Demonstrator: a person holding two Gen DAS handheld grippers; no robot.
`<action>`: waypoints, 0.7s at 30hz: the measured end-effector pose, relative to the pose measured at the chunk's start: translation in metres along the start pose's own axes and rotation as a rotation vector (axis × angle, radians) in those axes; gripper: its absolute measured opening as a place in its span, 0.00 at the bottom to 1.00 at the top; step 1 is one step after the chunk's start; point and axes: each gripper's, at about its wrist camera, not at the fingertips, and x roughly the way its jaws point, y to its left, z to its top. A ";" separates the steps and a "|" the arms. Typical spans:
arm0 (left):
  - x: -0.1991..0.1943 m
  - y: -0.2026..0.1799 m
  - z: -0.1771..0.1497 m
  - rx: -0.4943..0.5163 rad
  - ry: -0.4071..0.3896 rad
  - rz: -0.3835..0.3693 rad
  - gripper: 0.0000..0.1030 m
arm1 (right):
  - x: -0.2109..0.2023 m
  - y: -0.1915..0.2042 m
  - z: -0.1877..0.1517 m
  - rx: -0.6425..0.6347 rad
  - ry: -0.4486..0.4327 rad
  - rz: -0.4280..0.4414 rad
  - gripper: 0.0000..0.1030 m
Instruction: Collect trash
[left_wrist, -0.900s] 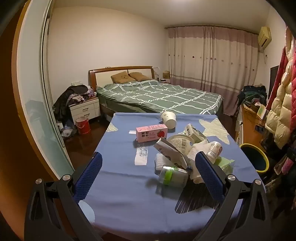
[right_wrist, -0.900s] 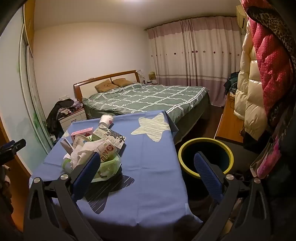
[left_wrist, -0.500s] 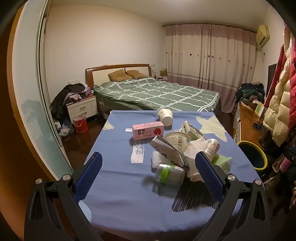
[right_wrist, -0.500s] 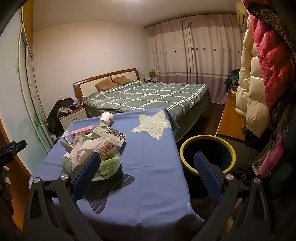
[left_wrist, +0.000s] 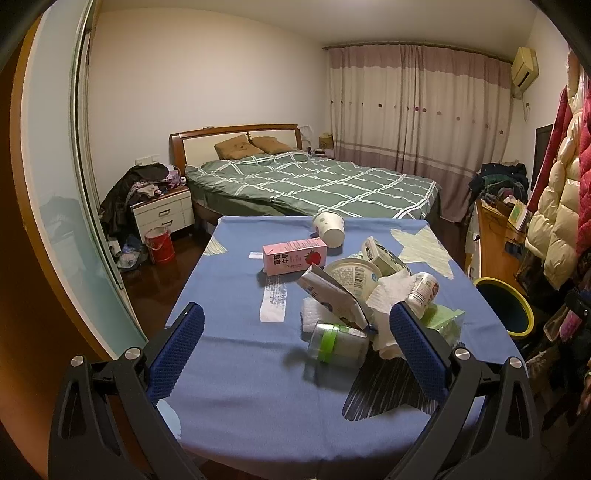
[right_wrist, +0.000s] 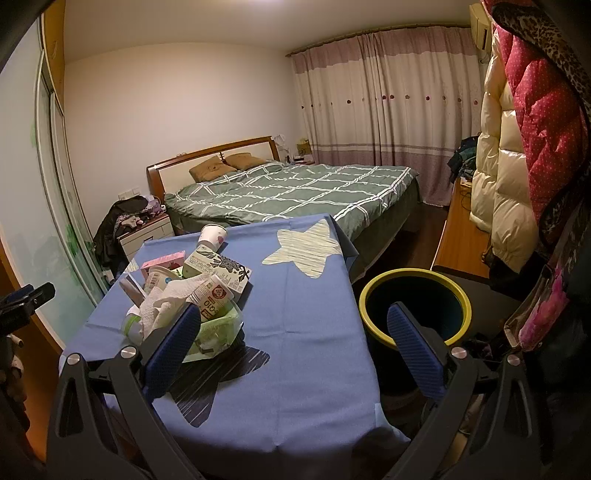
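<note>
A heap of trash lies on the blue tablecloth (left_wrist: 236, 373): a pink strawberry milk carton (left_wrist: 294, 256), a tipped white paper cup (left_wrist: 329, 229), a round tub lid (left_wrist: 352, 275), crumpled tissue (left_wrist: 388, 295), a small yogurt bottle (left_wrist: 424, 288) and a clear jar with a green band (left_wrist: 338, 345). My left gripper (left_wrist: 295, 354) hovers open just short of the jar, with nothing between its fingers. In the right wrist view the same heap (right_wrist: 192, 291) sits left of my open, empty right gripper (right_wrist: 291, 347). A yellow-rimmed dark bin (right_wrist: 415, 306) stands on the floor right of the table.
A bed with a green checked cover (left_wrist: 314, 184) lies beyond the table. A nightstand piled with clothes (left_wrist: 162, 210) and a red bucket (left_wrist: 159, 243) are at left, a glass sliding door (left_wrist: 62, 221) nearer. Puffy coats (right_wrist: 517, 147) hang at right above a wooden desk (right_wrist: 461, 236).
Both views have shifted slightly: the left gripper drew back a little from the heap, and the right view tilted a touch toward the bin. Both grippers stayed open.
</note>
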 end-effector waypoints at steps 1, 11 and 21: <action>0.000 0.000 0.000 0.000 0.001 -0.001 0.96 | 0.000 0.000 0.000 0.000 0.000 0.000 0.94; 0.006 0.000 -0.004 -0.001 0.005 0.001 0.96 | 0.001 -0.001 0.000 0.003 0.000 0.001 0.94; 0.005 -0.001 -0.004 -0.001 0.005 0.001 0.96 | 0.001 -0.001 0.000 0.004 -0.002 0.001 0.94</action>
